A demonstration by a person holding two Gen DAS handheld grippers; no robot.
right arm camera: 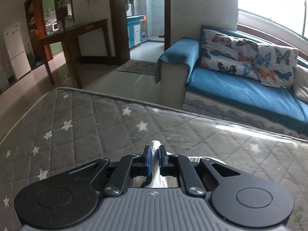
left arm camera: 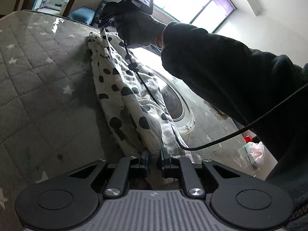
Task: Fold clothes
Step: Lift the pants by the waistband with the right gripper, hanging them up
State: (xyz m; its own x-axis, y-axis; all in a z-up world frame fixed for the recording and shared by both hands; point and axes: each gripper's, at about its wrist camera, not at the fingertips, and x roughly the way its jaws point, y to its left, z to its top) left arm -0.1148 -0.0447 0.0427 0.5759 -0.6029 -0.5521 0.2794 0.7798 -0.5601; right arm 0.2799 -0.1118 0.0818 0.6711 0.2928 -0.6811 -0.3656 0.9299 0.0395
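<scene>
A white garment with dark spots (left arm camera: 123,88) stretches in the air over a grey quilted mattress with white stars (left arm camera: 38,73). My left gripper (left arm camera: 154,153) is shut on its near end. At the far end the right gripper (left arm camera: 107,22), held by a hand in a dark sleeve (left arm camera: 221,67), pinches the other end. In the right wrist view, my right gripper (right arm camera: 154,152) is shut on a fold of white cloth (right arm camera: 155,144) above the mattress (right arm camera: 96,127). The rest of the garment is hidden under that gripper.
A black cable (left arm camera: 240,130) hangs across the garment. A round glass object (left arm camera: 179,105) lies on the mattress under the sleeve. A blue sofa (right arm camera: 240,88) with butterfly cushions (right arm camera: 246,57) stands beyond the mattress. A dark wooden table (right arm camera: 73,36) and doorway (right arm camera: 146,19) are farther off.
</scene>
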